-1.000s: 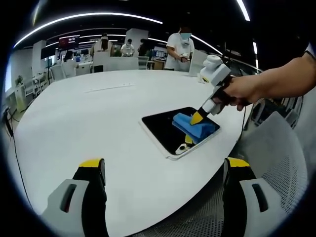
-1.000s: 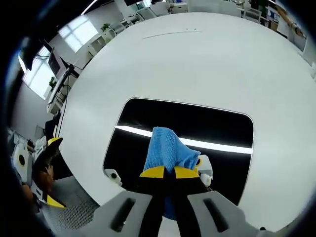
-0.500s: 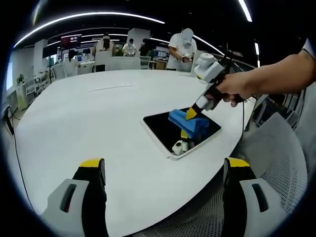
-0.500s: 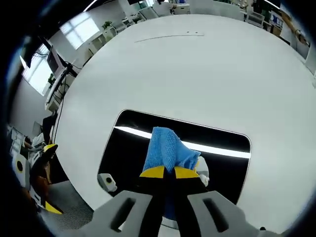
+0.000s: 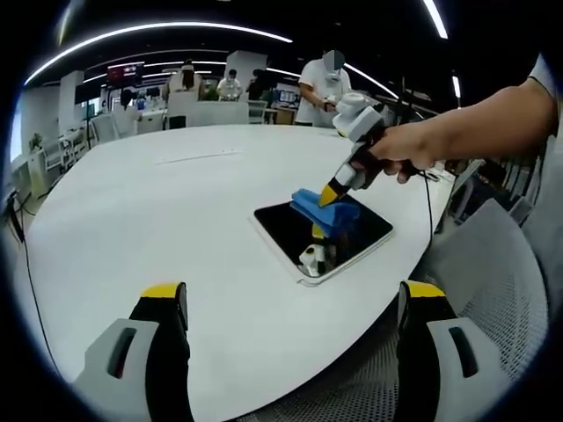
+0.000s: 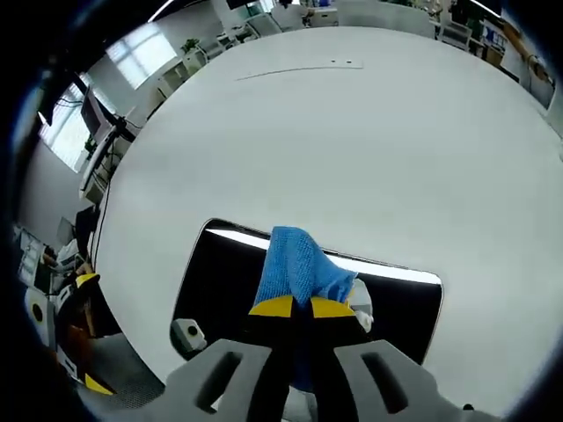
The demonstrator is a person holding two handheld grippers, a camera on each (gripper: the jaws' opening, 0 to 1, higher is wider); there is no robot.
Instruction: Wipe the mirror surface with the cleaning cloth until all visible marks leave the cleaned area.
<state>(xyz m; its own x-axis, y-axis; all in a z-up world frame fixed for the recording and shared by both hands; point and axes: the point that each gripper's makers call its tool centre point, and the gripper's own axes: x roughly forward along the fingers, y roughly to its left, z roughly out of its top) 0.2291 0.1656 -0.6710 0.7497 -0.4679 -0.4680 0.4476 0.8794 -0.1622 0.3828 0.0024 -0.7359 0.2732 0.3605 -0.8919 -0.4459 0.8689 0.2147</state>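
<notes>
Pinching the blue cloth (image 6: 299, 264), right gripper (image 6: 294, 307) presses it onto the flat mirror (image 6: 220, 290); left gripper (image 5: 290, 303) gapes empty.

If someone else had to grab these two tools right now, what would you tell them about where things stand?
Right gripper: shut on the blue cleaning cloth, which is over the mirror's far edge.
Left gripper: open, holding nothing, hanging over the near edge of the white table.
Mirror: lies flat near the table's edge on the right-hand side.
Done: cannot tell how much has been wiped; the dark glass mostly reflects the ceiling lights and the tool, and I can make out no marks on it.
Left: go on wiping with the cloth, check for leftover marks, and keep the mirror and cloth in sight.
</notes>
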